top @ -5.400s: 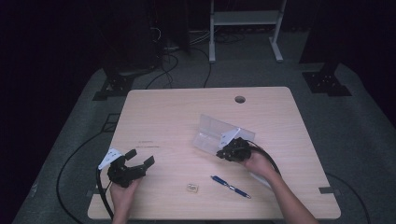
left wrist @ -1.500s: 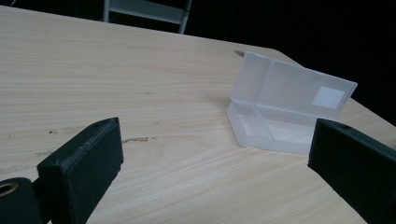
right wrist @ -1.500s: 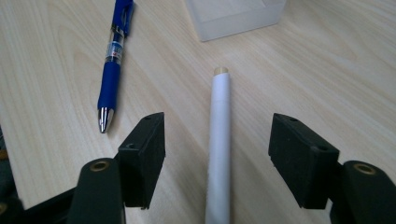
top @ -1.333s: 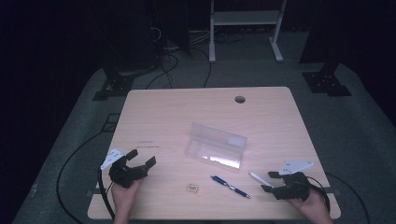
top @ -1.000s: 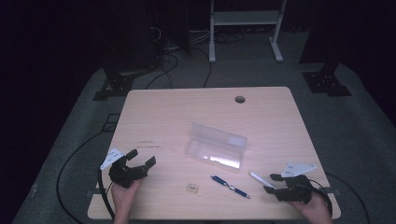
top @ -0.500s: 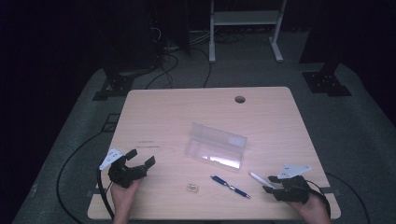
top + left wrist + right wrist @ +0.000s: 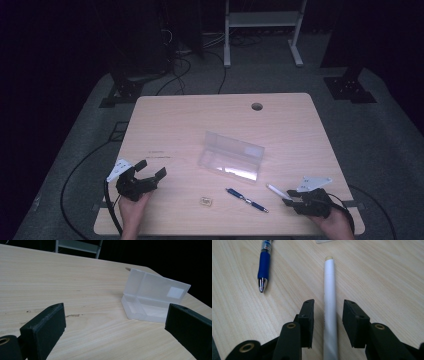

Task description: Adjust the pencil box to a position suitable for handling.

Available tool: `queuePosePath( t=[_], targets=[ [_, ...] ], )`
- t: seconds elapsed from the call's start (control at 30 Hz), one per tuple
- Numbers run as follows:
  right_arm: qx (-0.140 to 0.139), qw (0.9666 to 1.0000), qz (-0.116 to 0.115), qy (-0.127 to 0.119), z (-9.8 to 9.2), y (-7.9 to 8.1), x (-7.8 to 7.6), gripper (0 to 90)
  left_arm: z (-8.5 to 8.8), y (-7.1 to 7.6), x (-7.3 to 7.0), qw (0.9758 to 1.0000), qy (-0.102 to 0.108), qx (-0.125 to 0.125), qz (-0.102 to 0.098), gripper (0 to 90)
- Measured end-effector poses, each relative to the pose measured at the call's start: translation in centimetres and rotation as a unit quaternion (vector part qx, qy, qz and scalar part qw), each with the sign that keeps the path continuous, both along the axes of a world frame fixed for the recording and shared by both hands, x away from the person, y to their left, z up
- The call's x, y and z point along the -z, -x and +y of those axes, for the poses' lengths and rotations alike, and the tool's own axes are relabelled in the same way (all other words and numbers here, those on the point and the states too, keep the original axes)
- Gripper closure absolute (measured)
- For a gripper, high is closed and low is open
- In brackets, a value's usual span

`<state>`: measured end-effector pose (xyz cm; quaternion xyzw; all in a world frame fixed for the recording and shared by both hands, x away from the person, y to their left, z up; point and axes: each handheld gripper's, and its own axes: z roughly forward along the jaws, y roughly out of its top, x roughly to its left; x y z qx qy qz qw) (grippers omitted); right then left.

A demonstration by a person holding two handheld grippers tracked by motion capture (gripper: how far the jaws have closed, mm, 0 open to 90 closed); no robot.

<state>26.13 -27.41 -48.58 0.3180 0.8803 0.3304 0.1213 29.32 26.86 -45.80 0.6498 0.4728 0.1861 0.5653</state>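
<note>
No lettering can be read on anything here.

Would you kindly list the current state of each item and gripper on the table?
Clear plastic case: open, lid upright, looks empty.
White pen: lying flat between the jaws, not yet clamped.
Blue pen: lying flat, untouched.
Right gripper: open, jaws just closing.
Left gripper: open, empty.

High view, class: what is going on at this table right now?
A person holds a hand-held gripper in each hand. The right hand-held gripper lies low on the wooden table, its jaws astride a white pen; they have just been closing, with small gaps left either side. A blue pen lies beside it, an open clear plastic case behind. The left hand-held gripper is open.
</note>
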Motion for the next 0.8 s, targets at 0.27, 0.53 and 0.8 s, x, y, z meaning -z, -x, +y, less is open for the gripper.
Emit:
queuePosePath(
  t=[0.27,0.53,0.8],
  targets=[
    [0.001,1.0,0.0,0.005,0.04,0.0,0.08,68.8,0.04,0.02,-0.03,1.0,-0.001,0.0,0.0,2.1],
    [-0.004,1.0,-0.005,0.005,-0.03,0.02,0.12,77.1,0.02,0.02,-0.05,1.0,-0.001,0.0,-0.001,2.1],
    [-0.004,0.9999,-0.007,0.009,0.07,0.14,0.08,77.9,0.0,0.03,-0.08,1.0,-0.001,0.001,-0.002,2.2]
  ],
)
